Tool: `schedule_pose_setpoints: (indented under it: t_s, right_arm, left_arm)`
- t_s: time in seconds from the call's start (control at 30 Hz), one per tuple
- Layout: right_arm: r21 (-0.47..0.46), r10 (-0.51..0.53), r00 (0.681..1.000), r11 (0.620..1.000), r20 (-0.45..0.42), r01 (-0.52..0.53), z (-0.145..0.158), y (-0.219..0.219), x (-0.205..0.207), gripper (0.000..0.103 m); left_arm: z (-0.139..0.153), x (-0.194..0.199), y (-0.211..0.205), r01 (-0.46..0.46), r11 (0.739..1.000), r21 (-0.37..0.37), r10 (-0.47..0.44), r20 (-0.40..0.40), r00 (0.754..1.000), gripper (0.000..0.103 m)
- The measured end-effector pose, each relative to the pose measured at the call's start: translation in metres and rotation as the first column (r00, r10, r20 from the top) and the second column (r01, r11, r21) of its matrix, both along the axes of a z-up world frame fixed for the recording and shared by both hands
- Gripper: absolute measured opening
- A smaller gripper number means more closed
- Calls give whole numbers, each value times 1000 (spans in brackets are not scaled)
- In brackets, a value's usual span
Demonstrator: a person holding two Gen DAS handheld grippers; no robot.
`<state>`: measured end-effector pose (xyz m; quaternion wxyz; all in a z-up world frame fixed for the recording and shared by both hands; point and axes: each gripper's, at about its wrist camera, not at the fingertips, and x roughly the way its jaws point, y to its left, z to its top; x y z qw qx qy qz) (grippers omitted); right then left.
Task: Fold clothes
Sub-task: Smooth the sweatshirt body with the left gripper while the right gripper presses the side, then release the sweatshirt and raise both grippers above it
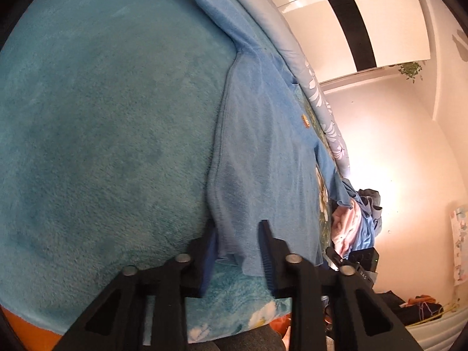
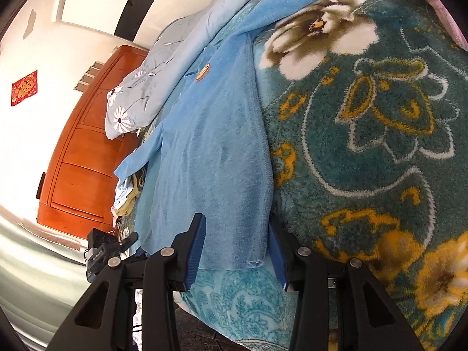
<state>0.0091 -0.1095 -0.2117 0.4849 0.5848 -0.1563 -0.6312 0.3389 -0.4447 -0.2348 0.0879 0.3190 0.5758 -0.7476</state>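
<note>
A light blue shirt (image 1: 263, 152) lies flat on a bed covered with a teal blanket (image 1: 102, 117). It also shows in the right wrist view (image 2: 216, 158), with a small orange patch (image 2: 203, 71) near its chest. My left gripper (image 1: 238, 234) is open, its fingers on either side of the shirt's bottom corner at the left hem. My right gripper (image 2: 237, 234) is open too, its blue-padded fingers (image 2: 197, 251) straddling the shirt's other bottom corner. Neither is closed on the cloth.
A flowered teal blanket (image 2: 365, 131) covers the bed to the right. A floral quilt (image 2: 152, 87) is bunched at the far side. A pile of clothes (image 1: 356, 219) lies beyond the shirt. A wooden headboard (image 2: 82, 161) stands at the left.
</note>
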Motion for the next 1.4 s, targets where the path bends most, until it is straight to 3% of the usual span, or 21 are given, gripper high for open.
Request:
schedule_pose_setpoints:
  t_s: [0.1,0.23,0.43,0.53,0.7,0.9,0.97,1.03,1.1,1.2,1.3,1.4]
  right_arm:
    - [1,-19,1000,1000,19,19,-2,4,-2,37]
    - [42,-39,999,998,21,38,-5,7,-2,7]
    - [16,-67,997,998,-49,68,14,24,4,3]
    - [37,-73,993,996,-93,77,21,34,7,3]
    - [96,-60,995,993,-75,67,2,34,7,3]
    - [95,-31,994,995,-109,42,7,32,8,5]
    - [89,-30,991,995,-129,42,13,33,7,5]
    - [86,-36,986,995,-163,51,22,38,5,6]
    - [88,-50,978,994,-204,69,32,43,-1,10]
    - [72,-117,959,988,-256,139,51,55,-21,26]
    - [47,-237,925,964,-296,262,71,62,-52,38]
    - [25,-345,896,930,-280,366,82,55,-86,47]
  left_arm:
    - [-8,9,-2,-37,998,43,38,-12,999,7]
    - [0,16,1,-58,998,-1,58,6,998,6]
    - [32,21,20,-32,990,-135,34,7,999,5]
    - [35,22,34,-4,976,-219,16,56,998,5]
    - [21,17,40,7,969,-249,27,132,991,5]
    - [35,17,43,47,946,-320,-9,120,993,10]
    - [44,19,43,54,927,-371,1,149,989,34]
    - [55,22,42,55,887,-459,47,207,977,48]
    - [69,24,40,39,830,-557,118,243,963,52]
    - [86,15,32,-10,776,-630,189,218,958,62]
    - [96,-15,26,-64,738,-672,243,176,954,65]
    - [103,-61,24,-70,729,-680,233,151,961,66]
